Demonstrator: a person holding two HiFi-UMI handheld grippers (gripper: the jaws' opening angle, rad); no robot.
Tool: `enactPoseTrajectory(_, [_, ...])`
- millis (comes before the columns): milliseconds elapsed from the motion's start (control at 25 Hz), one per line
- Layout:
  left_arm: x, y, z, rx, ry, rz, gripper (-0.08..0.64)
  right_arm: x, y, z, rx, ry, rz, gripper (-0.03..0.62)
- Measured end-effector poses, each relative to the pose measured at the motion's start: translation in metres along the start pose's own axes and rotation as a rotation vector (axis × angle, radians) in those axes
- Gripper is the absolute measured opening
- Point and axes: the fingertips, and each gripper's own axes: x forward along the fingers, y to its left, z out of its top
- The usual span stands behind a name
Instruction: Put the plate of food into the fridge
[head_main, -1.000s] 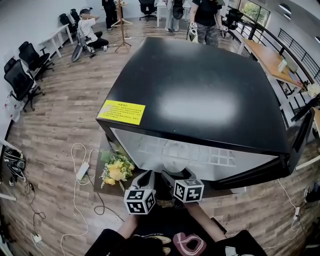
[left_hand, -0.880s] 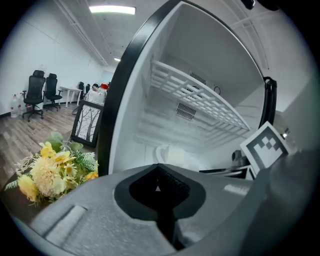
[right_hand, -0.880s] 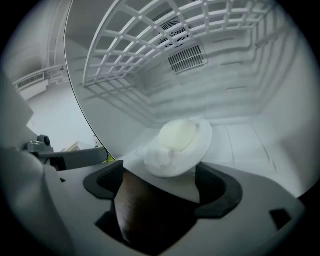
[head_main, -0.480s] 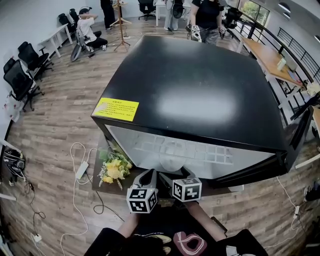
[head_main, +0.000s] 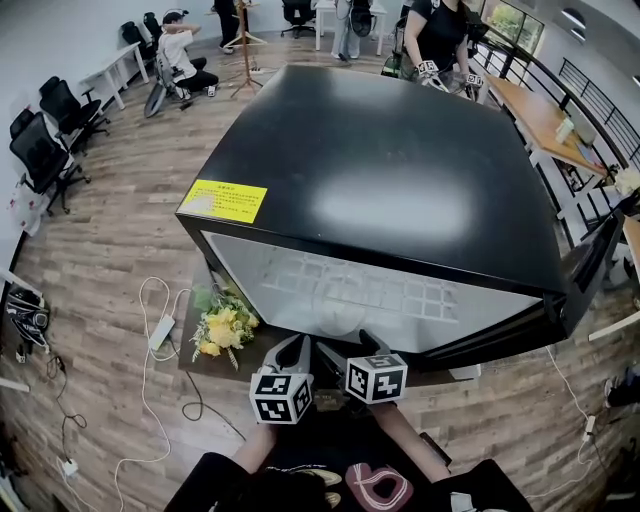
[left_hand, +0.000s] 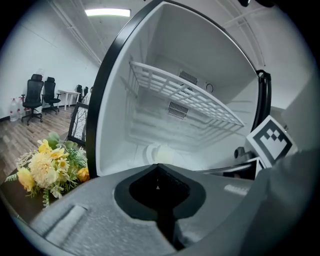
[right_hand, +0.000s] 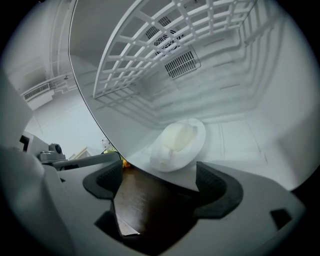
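Right gripper view, right hand-held gripper (right_hand: 160, 184): jaws spread wide, nothing between the pads; the dark tabletop (right_hand: 145, 200) shows in the gap.
Right gripper view, plate of food (right_hand: 179, 143): white plate with a pale mound on it, lying on the floor of the fridge (right_hand: 250, 100), beyond the jaws and apart from both.
Right gripper view, wire shelf (right_hand: 165, 40): white grid, above the plate of food.
Left gripper view, left hand-held gripper (left_hand: 159, 187): jaws pressed together, holding nothing.
Left gripper view, fridge (left_hand: 200, 60): open, white inside, wire shelf (left_hand: 185, 92) across the upper part.
Left gripper view, flowers (left_hand: 47, 167): yellow bunch on the tabletop, just left of the fridge.
Head view, fridge (head_main: 380, 170): black top carrying a yellow label (head_main: 222, 200); door (head_main: 590, 270) swung open at the right.
Head view, hand-held grippers: left (head_main: 292, 348) and right (head_main: 348, 350) side by side in front of the opening, marker cubes facing up.
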Motion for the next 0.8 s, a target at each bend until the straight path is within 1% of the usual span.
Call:
enactPoseTrajectory(120, [-0.007,-0.004,-0.003,-0.009,-0.009,0.013,0.008,-0.012,0.001,-0.001,-0.025,-0.015,0.008,0.454])
enactPoseTrajectory(360, [-0.018,-0.012,-0.008,-0.026,-0.031,0.035,0.008,-0.038,0.007,0.006,-0.124,-0.076,0.022,0.453])
enactPoseTrajectory(520, [-0.026,-0.022,-0.010,-0.034,-0.050,0.043,0.008,-0.056,0.011,0.005,-0.149,-0.105,0.035,0.453])
enactPoseTrajectory(680, [-0.033,-0.036,-0.011,-0.034,-0.068,0.042,0.008,-0.071,0.010,0.001,-0.176,-0.114,0.042,0.449])
enactPoseTrajectory(800, [-0.037,-0.048,-0.012,-0.025,-0.079,0.036,0.008,-0.082,0.007,-0.004,-0.175,-0.127,0.041,0.449])
